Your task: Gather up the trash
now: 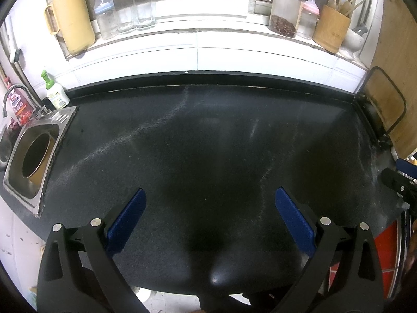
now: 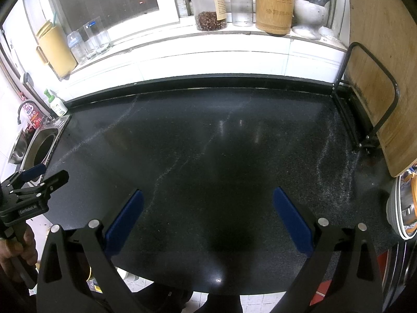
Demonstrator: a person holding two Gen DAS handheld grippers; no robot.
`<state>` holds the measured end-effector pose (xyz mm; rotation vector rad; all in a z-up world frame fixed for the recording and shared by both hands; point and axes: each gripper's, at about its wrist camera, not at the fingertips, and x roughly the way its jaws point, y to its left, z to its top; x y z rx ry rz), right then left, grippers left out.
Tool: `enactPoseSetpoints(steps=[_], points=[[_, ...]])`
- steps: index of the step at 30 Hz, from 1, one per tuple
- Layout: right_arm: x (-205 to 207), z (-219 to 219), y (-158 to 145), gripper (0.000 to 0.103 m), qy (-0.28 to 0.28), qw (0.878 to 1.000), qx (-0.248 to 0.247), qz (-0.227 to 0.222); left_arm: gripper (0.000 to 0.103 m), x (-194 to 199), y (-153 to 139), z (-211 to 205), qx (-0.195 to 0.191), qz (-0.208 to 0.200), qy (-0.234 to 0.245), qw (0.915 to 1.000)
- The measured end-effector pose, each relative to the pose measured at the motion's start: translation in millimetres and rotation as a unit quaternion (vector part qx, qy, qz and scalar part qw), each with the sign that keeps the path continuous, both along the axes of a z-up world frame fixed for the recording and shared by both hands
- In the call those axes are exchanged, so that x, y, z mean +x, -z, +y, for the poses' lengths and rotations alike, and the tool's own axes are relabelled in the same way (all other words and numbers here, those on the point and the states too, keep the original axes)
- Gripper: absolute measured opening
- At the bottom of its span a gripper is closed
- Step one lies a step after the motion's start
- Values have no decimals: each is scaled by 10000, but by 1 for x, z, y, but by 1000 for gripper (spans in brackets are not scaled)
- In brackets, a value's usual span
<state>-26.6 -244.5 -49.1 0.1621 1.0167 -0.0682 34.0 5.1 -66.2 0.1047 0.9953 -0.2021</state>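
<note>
Left tool (image 1: 208, 195) and right tool (image 2: 207, 197) gape wide, seemingly empty, above the dark counter (image 1: 208, 135).

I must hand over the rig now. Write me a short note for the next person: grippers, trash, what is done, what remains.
Left gripper: open, holding nothing, above the black countertop.
Right gripper: open, holding nothing, above the same countertop.
Trash: none shows on the countertop in either view; only pale streaks. The round opening in the steel panel at the left edge may be a waste chute; its inside is too dark to tell.
Done: the countertop seems cleared already.
Left: check places outside both views, such as near the stacked bowls on the right.
</note>
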Motion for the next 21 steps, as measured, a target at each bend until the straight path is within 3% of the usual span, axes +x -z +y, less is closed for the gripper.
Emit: enactPoseSetpoints(steps=[21], points=[[17,-14,7,96,-52,9999,-2,139,96,12,4,-10,137,47,48,9999]])
